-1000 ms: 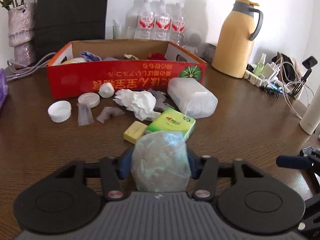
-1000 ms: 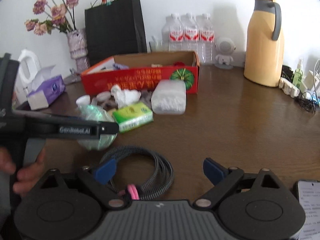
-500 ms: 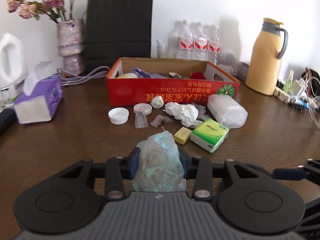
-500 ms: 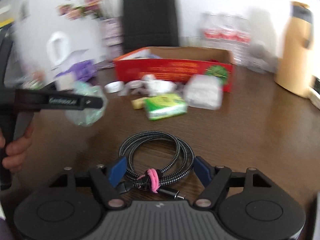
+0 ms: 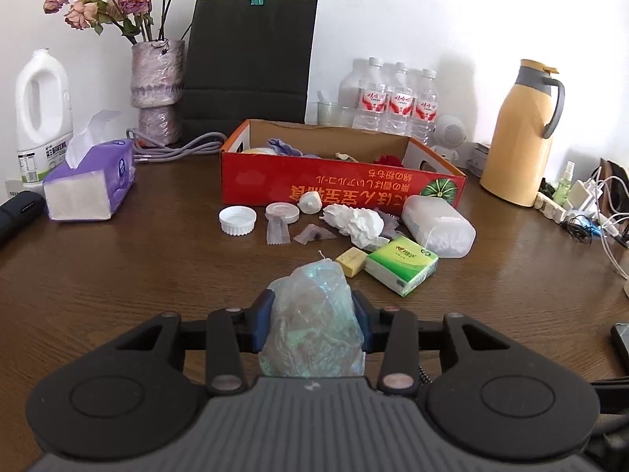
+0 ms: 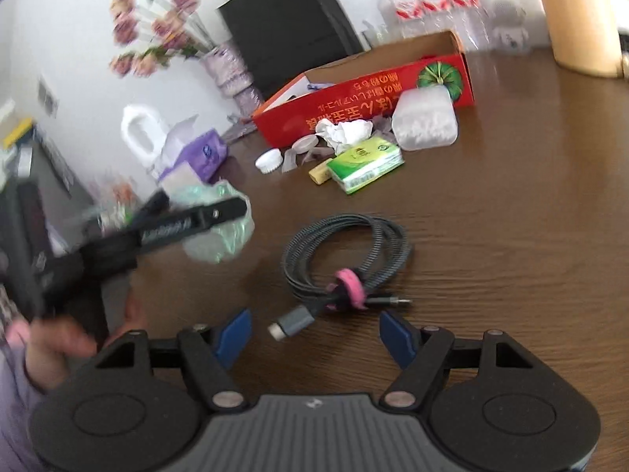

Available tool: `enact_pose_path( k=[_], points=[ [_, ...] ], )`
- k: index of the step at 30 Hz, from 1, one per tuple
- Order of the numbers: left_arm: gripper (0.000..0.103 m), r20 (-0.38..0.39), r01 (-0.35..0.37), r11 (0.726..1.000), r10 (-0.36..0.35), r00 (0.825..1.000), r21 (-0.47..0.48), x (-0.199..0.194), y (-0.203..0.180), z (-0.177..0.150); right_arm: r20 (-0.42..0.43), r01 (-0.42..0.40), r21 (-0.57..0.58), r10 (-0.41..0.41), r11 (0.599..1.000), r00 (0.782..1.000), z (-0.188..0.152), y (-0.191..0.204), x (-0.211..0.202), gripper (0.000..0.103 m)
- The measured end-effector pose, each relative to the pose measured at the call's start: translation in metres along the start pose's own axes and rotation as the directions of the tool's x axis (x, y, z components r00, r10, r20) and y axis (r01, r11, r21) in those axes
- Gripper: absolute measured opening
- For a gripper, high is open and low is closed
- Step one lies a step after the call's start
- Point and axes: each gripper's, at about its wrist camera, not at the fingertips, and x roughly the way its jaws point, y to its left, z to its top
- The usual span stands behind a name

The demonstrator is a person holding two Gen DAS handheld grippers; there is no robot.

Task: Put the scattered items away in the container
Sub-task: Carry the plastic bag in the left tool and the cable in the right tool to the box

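Note:
My left gripper (image 5: 311,316) is shut on a crumpled clear-green plastic bag (image 5: 314,287), held above the brown table; the right wrist view shows the same bag (image 6: 224,236) at left, with a hand on the handle. The red cardboard box (image 5: 275,181) stands behind with several items inside. In front of it lie a white cap (image 5: 237,221), crumpled tissue (image 5: 354,220), a yellow block (image 5: 351,260), a green tissue pack (image 5: 401,265) and a clear plastic tub (image 5: 438,226). My right gripper (image 6: 316,334) is open; a coiled grey cable (image 6: 346,251) with a pink tie lies just ahead, its plug between the fingers, untouched.
A purple tissue box (image 5: 90,185) and white jug (image 5: 43,114) sit at left. A flower vase (image 5: 157,90), black paper bag (image 5: 251,59) and water bottles (image 5: 393,102) line the back. A yellow thermos (image 5: 519,137) and tangled chargers (image 5: 582,204) are at right.
The left gripper has drawn back from the box with the bag still in it. The right gripper's jaws have narrowed and it has rolled, so the cable now lies tilted ahead.

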Motion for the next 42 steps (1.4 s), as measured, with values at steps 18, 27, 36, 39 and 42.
enact_pose_path(
  k=[18,27,36,39,42],
  points=[
    [0.043,-0.014,0.24,0.968,-0.24,0.971,0.075,0.039,0.033,0.013,0.086,0.522,-0.192,-0.516,0.831,0.852,0.043,0.052,0.081,0.022],
    [0.041,0.019,0.21,0.972,-0.213,0.977,0.101,0.031,0.035,0.014,0.168,0.535,-0.147,-0.512,0.832,0.842,0.039,0.049,0.083,0.02],
    [0.041,0.242,0.081,0.994,-0.096,0.966,0.071,-0.057,0.025,0.006,0.38,0.491,-0.213,-0.391,0.845,0.838,0.027,0.092,0.015,0.02],
    [0.041,0.308,0.061,0.995,-0.082,0.948,0.077,-0.094,0.012,-0.008,0.461,0.482,-0.243,-0.337,0.842,0.821,0.01,0.105,-0.016,0.02],
    [0.041,0.362,0.039,0.995,-0.071,0.929,0.094,-0.123,-0.002,-0.018,0.502,0.455,-0.254,-0.286,0.853,0.816,-0.013,0.11,-0.045,0.02]
  ],
)
